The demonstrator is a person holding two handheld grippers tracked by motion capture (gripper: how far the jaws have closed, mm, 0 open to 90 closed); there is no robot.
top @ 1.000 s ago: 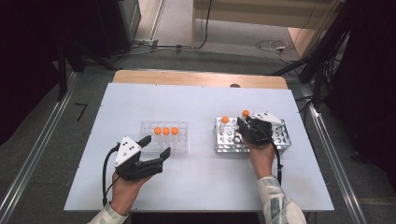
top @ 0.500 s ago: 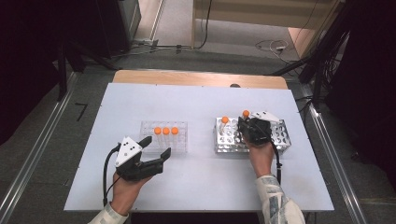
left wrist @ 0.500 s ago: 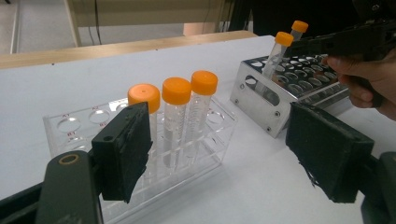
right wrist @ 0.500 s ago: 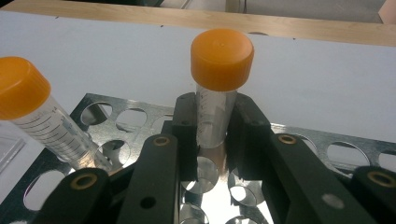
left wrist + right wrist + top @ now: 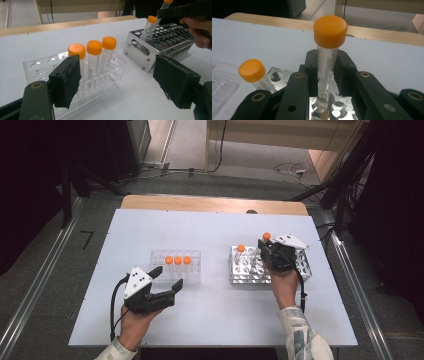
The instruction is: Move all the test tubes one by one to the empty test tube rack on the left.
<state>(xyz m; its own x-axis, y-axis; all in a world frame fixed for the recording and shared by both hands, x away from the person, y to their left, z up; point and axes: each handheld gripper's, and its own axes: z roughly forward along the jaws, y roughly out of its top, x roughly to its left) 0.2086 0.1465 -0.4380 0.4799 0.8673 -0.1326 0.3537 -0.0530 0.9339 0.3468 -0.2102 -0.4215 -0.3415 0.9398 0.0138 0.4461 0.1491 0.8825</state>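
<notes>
Orange-capped tube (image 5: 327,53), clear-bodied, stands upright between the jaws of the right claw (image 5: 267,251), its tip just above a hole of the metal rack (image 5: 300,265).

Going left to right across the white tabletop (image 5: 210,320) in the high view: at the near left, the person's left hand (image 5: 131,327) holds the left claw (image 5: 169,279), which lies low over the tabletop and points toward a clear plastic rack (image 5: 160,257). Its jaws stand apart with nothing between them; in the left gripper view the two black pads frame that rack without touching it. Three orange-capped tubes (image 5: 94,63) stand upright side by side in the clear rack's right part.

Further right sits the metal rack, well apart from the plastic one. A second orange-capped tube (image 5: 240,252) leans in a hole near its left end. Over the rack's middle, the right hand (image 5: 282,287) holds the right claw, whose jaws have just been closing and now press on the held tube from both sides below its cap.
</notes>
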